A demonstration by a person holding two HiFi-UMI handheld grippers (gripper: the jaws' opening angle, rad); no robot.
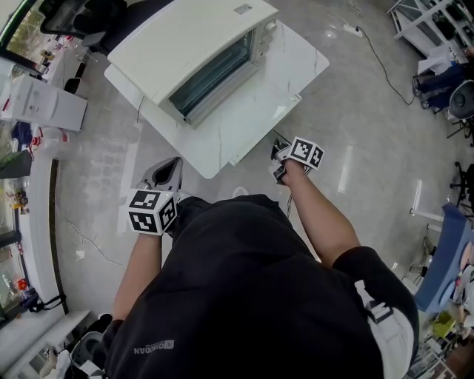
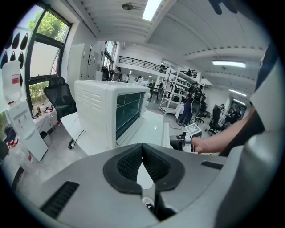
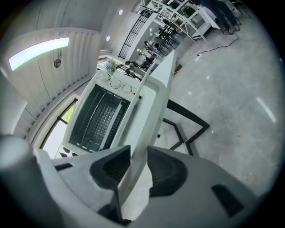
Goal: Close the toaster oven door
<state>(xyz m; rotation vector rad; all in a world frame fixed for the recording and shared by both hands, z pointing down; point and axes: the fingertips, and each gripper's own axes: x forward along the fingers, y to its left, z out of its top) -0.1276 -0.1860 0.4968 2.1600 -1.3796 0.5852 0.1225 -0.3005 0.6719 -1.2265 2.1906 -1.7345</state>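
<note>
The white toaster oven (image 1: pixel 192 48) stands on a white marble-look table (image 1: pixel 244 122). Its glass door (image 1: pixel 215 74) sits flush with the oven front, as the left gripper view also shows on the oven (image 2: pixel 95 111) and door (image 2: pixel 127 111). In the right gripper view the rack shows inside the oven (image 3: pixel 100 118). My left gripper (image 1: pixel 169 169) hangs short of the table's near corner, tips together and empty (image 2: pixel 142 146). My right gripper (image 1: pixel 278 159) is at the table's right edge. Its jaws stand apart (image 3: pixel 133 151), with the white table edge (image 3: pixel 151 111) running between them.
A white cabinet (image 1: pixel 44 104) and a black office chair (image 1: pixel 74 18) stand left of the table. A cable (image 1: pixel 385 63) trails over the grey floor toward metal shelving (image 1: pixel 426 18). The table's black frame (image 3: pixel 187 120) shows beneath its top.
</note>
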